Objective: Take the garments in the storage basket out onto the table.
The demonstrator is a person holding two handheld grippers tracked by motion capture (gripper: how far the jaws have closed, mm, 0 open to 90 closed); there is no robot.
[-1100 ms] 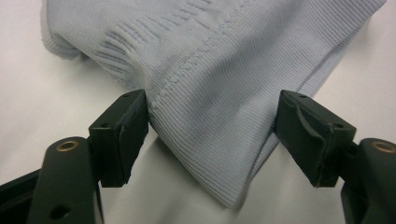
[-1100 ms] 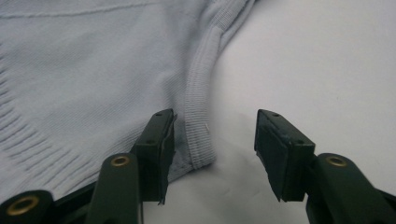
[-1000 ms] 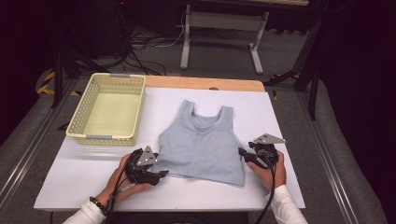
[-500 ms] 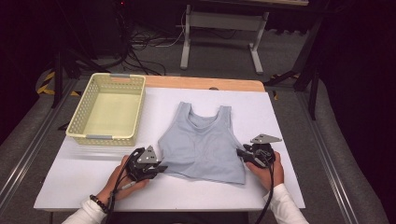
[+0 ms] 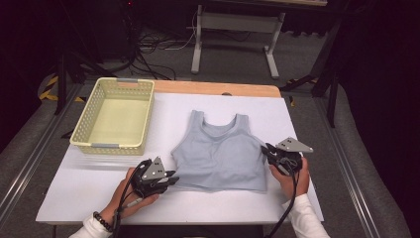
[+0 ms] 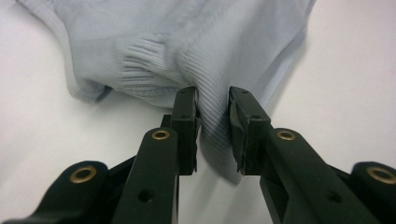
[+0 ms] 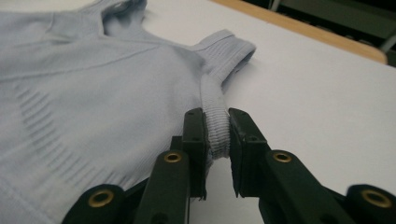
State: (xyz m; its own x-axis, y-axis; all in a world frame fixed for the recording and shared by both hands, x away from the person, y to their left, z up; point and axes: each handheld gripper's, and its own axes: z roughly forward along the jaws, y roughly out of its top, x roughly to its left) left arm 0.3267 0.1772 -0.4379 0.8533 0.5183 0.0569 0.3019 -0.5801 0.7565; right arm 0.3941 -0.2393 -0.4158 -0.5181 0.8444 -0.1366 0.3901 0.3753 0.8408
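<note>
A light blue-grey ribbed tank top [image 5: 220, 153] lies flat on the white table cover, straps toward the far side. My left gripper [image 5: 171, 179] is at its lower left hem corner. In the left gripper view the left gripper [image 6: 212, 100] is shut on a raised fold of the top [image 6: 177, 42]. My right gripper [image 5: 267, 150] is at the top's right side edge. In the right gripper view the right gripper [image 7: 215, 116] pinches the ribbed side seam of the top [image 7: 93, 79] just below the armhole.
A pale yellow plastic basket [image 5: 111, 146] stands at the far left of the table with nothing in it. White cover [image 5: 84, 193] spreads around the top. A wooden table edge [image 5: 218, 88] runs along the back; cables and a metal stand lie on the floor beyond.
Both grippers have stayed at the top's two sides with only slight shifts. The top lies in nearly the same place.
</note>
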